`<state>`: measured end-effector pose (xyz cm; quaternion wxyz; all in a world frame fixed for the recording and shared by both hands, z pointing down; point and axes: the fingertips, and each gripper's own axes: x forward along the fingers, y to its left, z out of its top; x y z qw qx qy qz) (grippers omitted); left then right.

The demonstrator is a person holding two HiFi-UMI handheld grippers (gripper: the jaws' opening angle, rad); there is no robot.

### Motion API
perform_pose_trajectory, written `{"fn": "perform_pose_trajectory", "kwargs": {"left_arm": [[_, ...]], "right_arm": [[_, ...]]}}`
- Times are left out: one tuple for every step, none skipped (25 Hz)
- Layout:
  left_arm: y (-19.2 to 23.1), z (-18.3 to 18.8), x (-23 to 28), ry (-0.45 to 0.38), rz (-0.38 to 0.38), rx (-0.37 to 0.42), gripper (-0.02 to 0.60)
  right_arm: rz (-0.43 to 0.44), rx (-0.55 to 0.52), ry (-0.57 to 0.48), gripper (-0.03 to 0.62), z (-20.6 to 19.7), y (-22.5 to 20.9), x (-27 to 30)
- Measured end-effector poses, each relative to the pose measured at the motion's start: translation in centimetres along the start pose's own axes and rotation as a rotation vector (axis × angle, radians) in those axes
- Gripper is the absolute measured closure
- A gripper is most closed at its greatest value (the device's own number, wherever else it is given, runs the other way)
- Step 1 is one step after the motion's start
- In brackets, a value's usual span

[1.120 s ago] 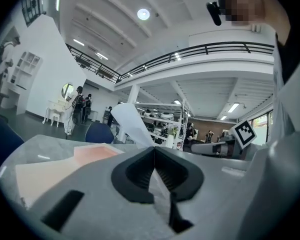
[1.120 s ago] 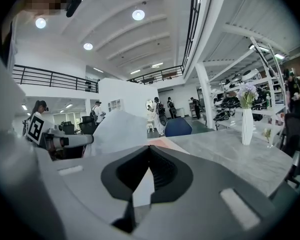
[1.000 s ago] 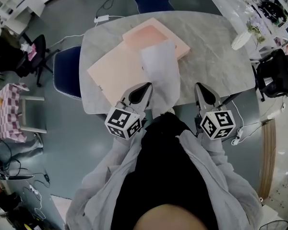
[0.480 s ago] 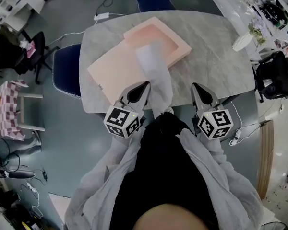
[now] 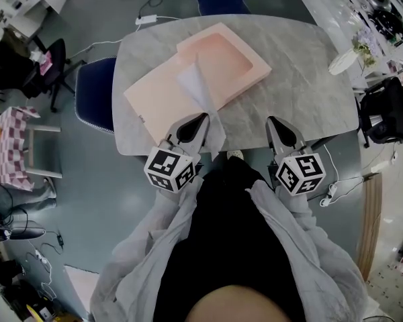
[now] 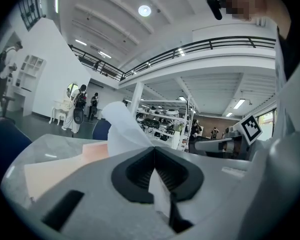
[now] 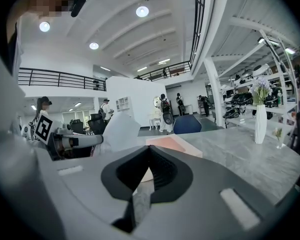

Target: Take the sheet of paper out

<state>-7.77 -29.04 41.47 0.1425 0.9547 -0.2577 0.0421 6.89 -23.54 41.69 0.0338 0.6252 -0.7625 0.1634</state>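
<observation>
The left gripper (image 5: 203,119), clamped on the sheet of paper (image 5: 193,84), should draw it gently nearward without tearing; the right gripper (image 5: 275,123) is closed, empty.

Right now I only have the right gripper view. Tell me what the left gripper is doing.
Observer: The left gripper is shut on the sheet of paper, pinching its near edge.
Operator: Give me the sheet's far end.
Observer: In the head view it stands lifted about where the open pink box meets the flat pink board.
Operator: Place my right gripper.
Observer: The head view puts the right gripper at the table's near edge, apart from the sheet.
</observation>
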Motion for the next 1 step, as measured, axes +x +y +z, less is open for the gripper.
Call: {"fn": "perform_pose_trajectory", "kwargs": {"left_arm": [[0.12, 0.03, -0.09, 0.0, 0.001, 0.0, 0.578]], "right_arm": [[0.001, 0.0, 0.0, 0.585, 0.0, 0.08, 0.09]]}}
